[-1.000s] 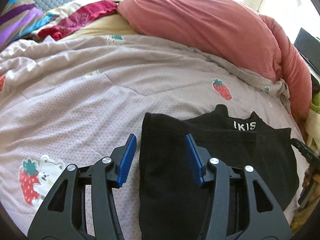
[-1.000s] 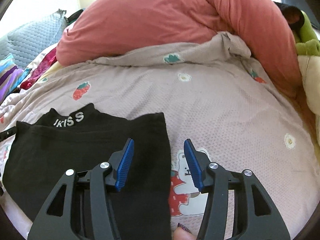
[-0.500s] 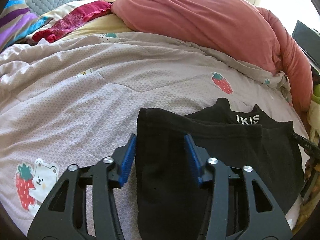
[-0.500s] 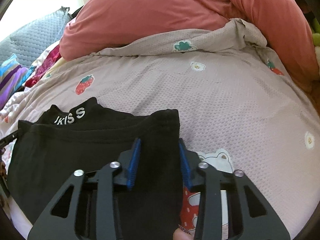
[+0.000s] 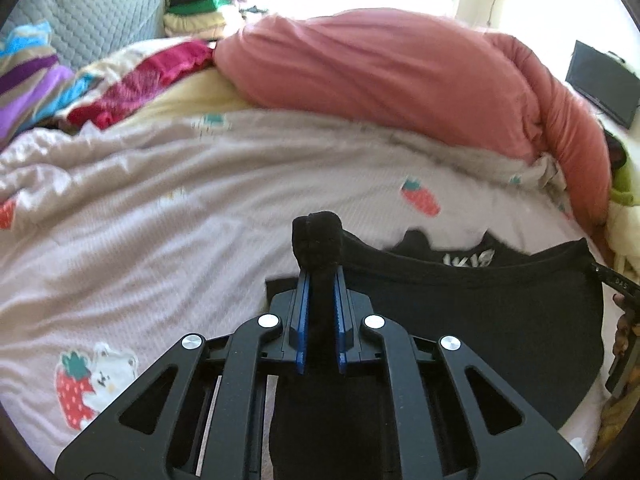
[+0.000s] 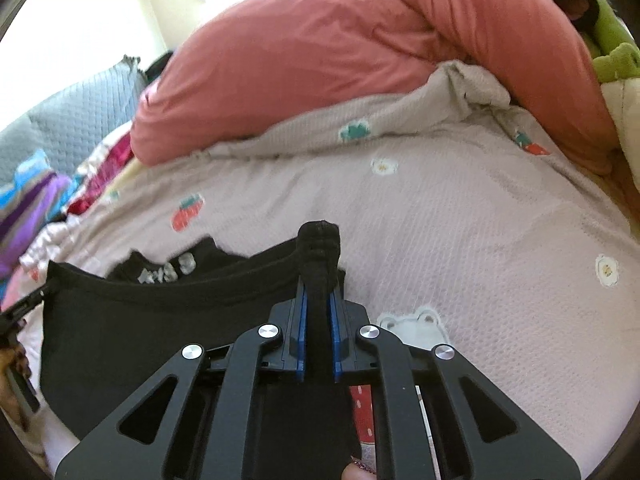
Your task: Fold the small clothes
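A small black garment (image 5: pixel 472 312) with white lettering at its neckband lies on a pale quilt (image 5: pixel 168 248) printed with strawberries. My left gripper (image 5: pixel 319 280) is shut on the garment's left edge, and a bunched fold of black cloth pokes out above its blue pads. In the right wrist view the same garment (image 6: pixel 160 316) spreads to the left, and my right gripper (image 6: pixel 318 284) is shut on its right edge, cloth bulging past the fingertips. The held edges are lifted a little off the quilt. Each gripper shows as a black tip at the other view's edge.
A big salmon-pink duvet (image 5: pixel 392 80) is heaped along the far side of the bed. Striped and red fabrics (image 5: pixel 132 80) and a grey quilted cushion (image 5: pixel 96 16) lie at the far left. A green plush thing (image 6: pixel 612 48) sits at the far right.
Both grippers went from open astride the garment's side edges to shut on them. The pinched edges have bunched up and risen slightly, and the top hem now sags between the two grips.
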A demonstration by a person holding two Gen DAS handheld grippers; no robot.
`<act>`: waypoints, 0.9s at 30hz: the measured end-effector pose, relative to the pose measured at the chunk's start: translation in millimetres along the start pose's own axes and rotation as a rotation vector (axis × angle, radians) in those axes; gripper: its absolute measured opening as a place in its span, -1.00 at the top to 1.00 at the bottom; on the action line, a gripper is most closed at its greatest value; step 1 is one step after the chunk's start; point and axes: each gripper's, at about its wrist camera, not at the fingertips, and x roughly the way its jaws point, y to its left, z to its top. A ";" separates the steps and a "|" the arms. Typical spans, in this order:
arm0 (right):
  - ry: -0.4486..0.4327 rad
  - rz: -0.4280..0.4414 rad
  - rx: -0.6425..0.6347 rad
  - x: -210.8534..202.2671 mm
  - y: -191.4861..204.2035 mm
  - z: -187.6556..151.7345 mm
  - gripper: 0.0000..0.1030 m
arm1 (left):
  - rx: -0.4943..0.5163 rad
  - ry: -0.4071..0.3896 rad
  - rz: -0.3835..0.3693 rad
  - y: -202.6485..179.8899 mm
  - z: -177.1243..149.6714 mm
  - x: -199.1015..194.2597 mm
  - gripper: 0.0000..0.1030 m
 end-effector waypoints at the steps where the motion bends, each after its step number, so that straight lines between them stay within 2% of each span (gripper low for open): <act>1: -0.011 0.004 0.004 -3.0 -0.6 4.2 0.84 | 0.003 -0.016 0.000 -1.4 4.4 -3.5 0.91; 8: -0.005 -0.001 0.042 7.3 -5.3 17.9 0.84 | -0.035 -0.036 0.009 6.6 16.4 7.1 0.91; 14: 0.035 -0.037 0.058 28.2 -7.9 9.4 0.84 | -0.035 0.037 0.056 11.6 3.1 33.6 0.91; 19: 0.076 -0.085 0.065 41.5 -10.3 -2.5 0.83 | -0.042 0.086 0.066 17.2 -6.1 44.6 0.87; 27: 0.093 -0.137 0.086 43.6 -16.8 -10.6 0.47 | -0.038 0.101 0.083 16.0 -12.1 44.9 0.77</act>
